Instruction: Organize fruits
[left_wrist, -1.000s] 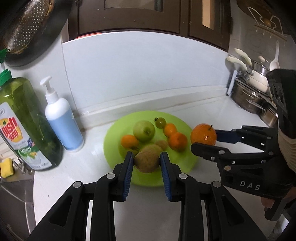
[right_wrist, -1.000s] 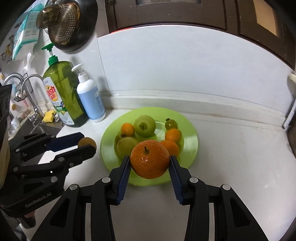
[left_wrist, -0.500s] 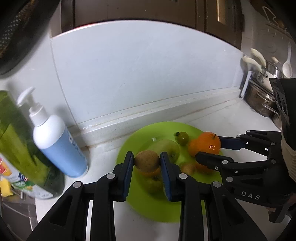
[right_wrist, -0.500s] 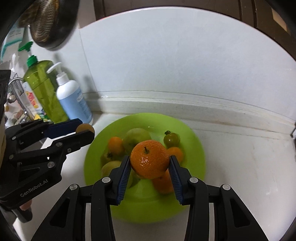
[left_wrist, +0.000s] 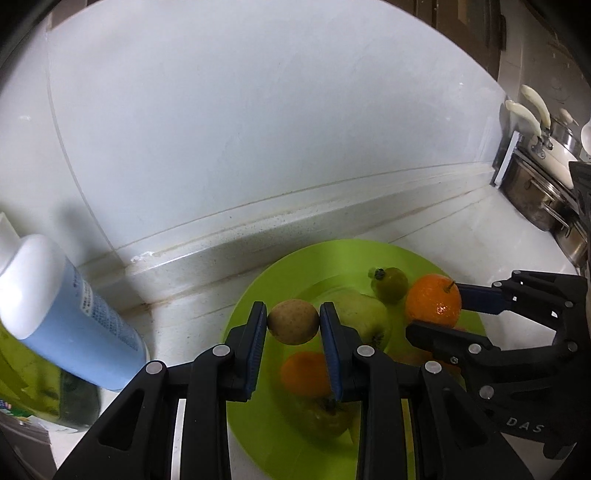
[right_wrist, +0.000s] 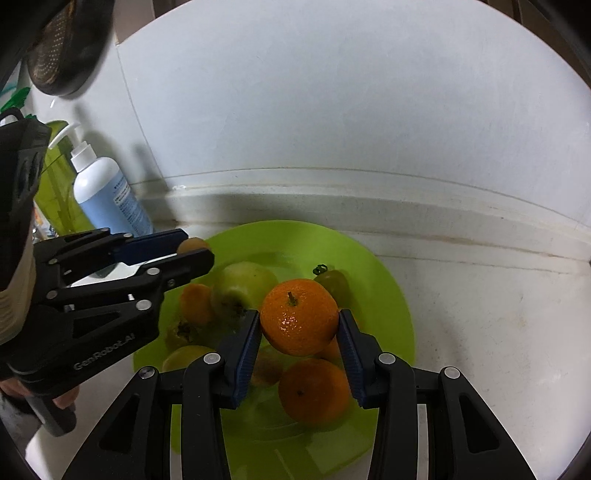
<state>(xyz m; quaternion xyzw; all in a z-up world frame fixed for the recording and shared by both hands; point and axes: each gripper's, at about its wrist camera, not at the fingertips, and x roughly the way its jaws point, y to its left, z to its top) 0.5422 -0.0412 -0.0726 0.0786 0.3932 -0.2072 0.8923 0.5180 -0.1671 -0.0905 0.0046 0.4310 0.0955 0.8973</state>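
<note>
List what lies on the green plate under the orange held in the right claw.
Below the held orange, the green plate shows another orange, a green apple, a small orange and a green tomato. The right claw and its orange cover fruit behind them.

"DAS" stands on the right gripper (left_wrist: 434, 325); "GenRobot.AI" stands on the left gripper (right_wrist: 194, 254).

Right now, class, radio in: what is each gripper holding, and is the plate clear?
Left gripper shut on kiwi. Right gripper shut on orange. Both above green plate. Plate crowded: apple, other fruit underneath.
</note>
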